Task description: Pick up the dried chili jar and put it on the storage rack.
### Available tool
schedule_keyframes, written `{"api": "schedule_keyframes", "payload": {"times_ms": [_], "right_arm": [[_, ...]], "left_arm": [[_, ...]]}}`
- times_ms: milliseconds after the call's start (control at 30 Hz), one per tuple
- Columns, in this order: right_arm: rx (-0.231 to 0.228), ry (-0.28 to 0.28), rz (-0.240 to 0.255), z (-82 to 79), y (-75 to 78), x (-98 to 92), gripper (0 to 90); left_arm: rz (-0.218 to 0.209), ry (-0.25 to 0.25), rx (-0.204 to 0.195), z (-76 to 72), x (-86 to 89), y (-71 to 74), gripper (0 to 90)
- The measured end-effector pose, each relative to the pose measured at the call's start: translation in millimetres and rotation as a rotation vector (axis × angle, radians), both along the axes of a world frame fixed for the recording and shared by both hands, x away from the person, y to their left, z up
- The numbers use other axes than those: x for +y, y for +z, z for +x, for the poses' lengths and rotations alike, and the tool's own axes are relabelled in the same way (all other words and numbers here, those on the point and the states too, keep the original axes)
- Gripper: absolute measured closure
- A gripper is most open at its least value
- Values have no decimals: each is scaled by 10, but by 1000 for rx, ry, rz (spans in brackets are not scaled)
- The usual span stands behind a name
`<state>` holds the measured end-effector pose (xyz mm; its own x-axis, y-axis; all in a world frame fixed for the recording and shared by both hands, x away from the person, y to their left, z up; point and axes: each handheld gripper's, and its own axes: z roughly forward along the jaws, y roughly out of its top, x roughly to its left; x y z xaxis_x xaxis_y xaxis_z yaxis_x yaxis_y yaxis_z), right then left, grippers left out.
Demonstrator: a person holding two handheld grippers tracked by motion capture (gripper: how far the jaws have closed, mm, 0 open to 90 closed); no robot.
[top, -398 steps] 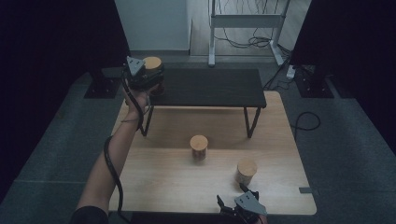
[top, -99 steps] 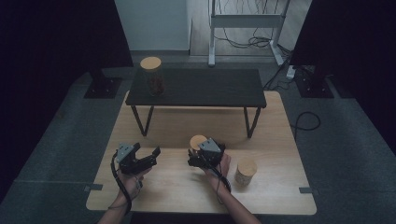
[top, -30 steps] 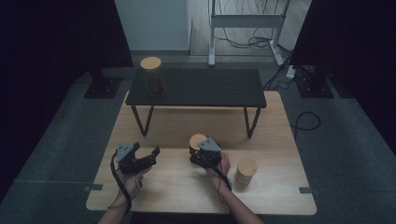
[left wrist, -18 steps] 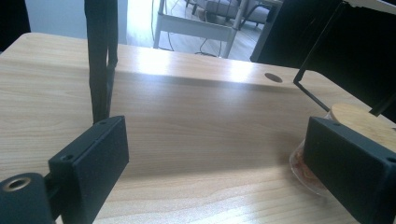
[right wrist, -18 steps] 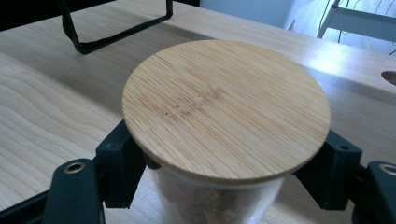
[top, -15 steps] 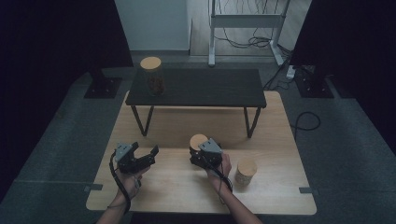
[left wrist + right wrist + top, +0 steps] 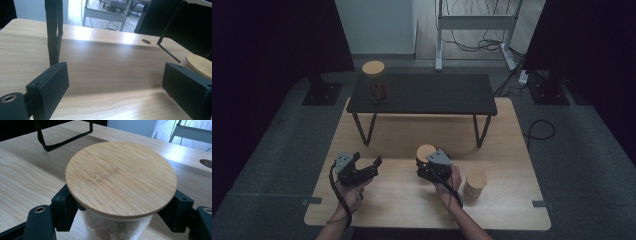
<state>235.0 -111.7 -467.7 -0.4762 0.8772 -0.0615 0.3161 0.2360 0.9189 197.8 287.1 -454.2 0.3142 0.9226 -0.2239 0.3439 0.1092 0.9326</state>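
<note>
The right gripper (image 7: 426, 162) is clamped on a glass jar with a bamboo lid (image 7: 121, 178), its black jaws pressing the glass just under the lid on both sides. The jar stands near the middle of the wooden table (image 7: 502, 202), in front of the black bench (image 7: 432, 93). The left gripper (image 7: 368, 165) hovers toward the table's left edge with its jaws wide apart and nothing between them. A second lidded jar (image 7: 475, 184) stands nearer the right edge, a third jar (image 7: 375, 82) on the bench's left end.

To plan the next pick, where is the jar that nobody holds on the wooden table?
In the high view, the free jar stands near the wooden table's front edge, right of the right claw.
</note>
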Motion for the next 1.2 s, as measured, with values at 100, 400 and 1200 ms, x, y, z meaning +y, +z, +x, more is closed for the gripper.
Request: {"api": "schedule_keyframes", "payload": {"times_ms": [100,400,1200], "right_arm": [[-7,-1,4,-34,20,-16,255],[-15,1,17,-126,81,-69,255],[-61,-22,57,-271,238,-202,255]], "left_arm": [[3,-1,-3,-6,-7,5,67],[8,-7,-18,-31,-28,23,67],[0,-17,-2,4,-20,10,67]]}}
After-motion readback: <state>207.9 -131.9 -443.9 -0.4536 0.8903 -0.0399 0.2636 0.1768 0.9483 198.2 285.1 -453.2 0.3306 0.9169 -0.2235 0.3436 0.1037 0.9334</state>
